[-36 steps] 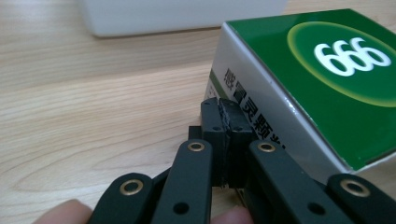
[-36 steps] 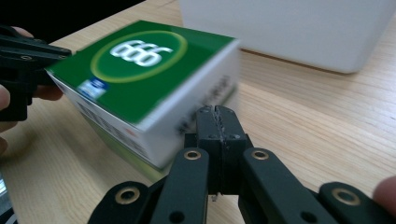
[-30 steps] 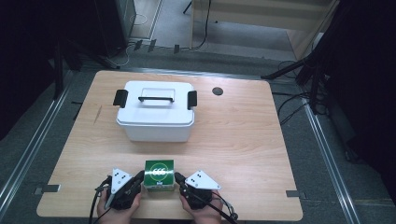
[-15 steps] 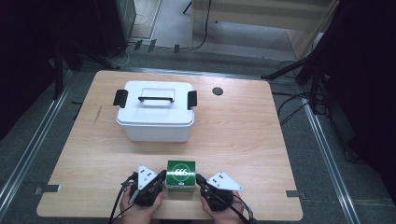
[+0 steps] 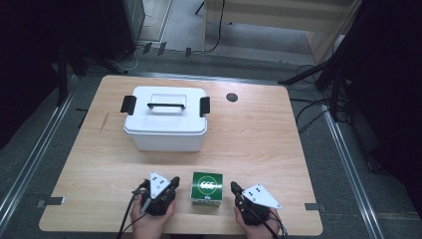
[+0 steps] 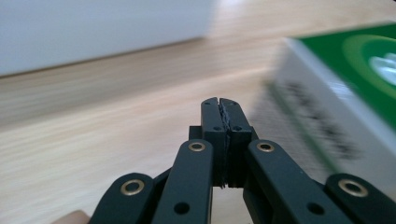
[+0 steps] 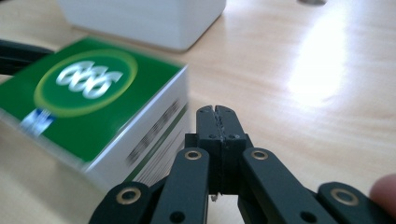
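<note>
Flanking the green box (image 5: 207,188), closed left gripper (image 5: 173,182) and right gripper (image 5: 234,187) hug the table (image 5: 259,134) edge.

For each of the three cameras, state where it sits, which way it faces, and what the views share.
High view: above the table's near edge, looking forward and down at the white bin; both hands with the left claw and right claw show.
Left gripper view: rides the left claw, low over the wood, jaws shut.
Right gripper view: rides the right claw, jaws shut, a fingertip showing at bottom right.
Shared: the green box.
</note>
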Tool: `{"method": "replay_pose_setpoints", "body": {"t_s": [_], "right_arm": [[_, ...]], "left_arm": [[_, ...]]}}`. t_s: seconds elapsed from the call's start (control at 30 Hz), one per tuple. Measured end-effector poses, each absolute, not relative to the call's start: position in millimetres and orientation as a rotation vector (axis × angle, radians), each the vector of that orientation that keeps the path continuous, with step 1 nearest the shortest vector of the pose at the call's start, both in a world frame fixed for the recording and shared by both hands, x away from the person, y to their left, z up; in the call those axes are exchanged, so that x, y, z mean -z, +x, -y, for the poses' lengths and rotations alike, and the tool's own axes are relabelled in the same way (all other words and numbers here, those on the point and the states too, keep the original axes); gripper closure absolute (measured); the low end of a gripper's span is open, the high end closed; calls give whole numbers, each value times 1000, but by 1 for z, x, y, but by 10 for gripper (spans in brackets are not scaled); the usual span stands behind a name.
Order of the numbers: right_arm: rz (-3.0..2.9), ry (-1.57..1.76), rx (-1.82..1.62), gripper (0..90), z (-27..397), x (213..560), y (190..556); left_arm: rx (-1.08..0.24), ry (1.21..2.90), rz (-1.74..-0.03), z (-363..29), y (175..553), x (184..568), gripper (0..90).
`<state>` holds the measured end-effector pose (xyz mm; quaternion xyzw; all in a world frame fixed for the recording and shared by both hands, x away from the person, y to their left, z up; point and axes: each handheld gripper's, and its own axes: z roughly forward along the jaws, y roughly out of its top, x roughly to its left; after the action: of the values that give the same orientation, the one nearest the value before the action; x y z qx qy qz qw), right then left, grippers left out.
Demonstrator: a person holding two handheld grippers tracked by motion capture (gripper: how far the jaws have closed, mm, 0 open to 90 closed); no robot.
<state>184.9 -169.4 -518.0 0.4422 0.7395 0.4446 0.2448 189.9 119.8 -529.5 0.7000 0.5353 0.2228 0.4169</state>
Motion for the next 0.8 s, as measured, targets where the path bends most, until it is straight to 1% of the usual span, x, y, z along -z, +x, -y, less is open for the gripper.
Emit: {"method": "replay_pose_setpoints", "body": {"t_s": [0.13,0.17,0.23,0.27,0.43,0.53,0.57,0.6,0.63,0.8], "right_arm": [[-1970,1185,-1262,900,171,511,202],[-1970,1185,-1262,900,171,511,202],[-1965,1167,-1283,900,168,508,212],[-1965,1140,-1292,900,162,504,223],[-1983,1073,-1331,900,148,493,258],[-2014,1044,-1327,900,138,490,281],[-2014,1044,-1327,900,138,490,281],[-2034,1040,-1301,900,132,491,295],[-2046,1036,-1283,900,130,491,302],[-2117,1001,-1239,900,119,494,331]], "left_arm": [[-604,1710,-1407,-158,201,524,900],[-604,1710,-1407,-158,201,524,900],[-624,1695,-1430,-176,207,521,900],[-644,1672,-1463,-193,213,517,900],[-705,1618,-1522,-228,236,505,900],[-737,1589,-1550,-242,252,498,900],[-737,1589,-1550,-242,252,498,900],[-753,1578,-1570,-250,262,495,900],[-755,1574,-1576,-254,267,494,900],[-722,1562,-1604,-266,292,494,900]]}}
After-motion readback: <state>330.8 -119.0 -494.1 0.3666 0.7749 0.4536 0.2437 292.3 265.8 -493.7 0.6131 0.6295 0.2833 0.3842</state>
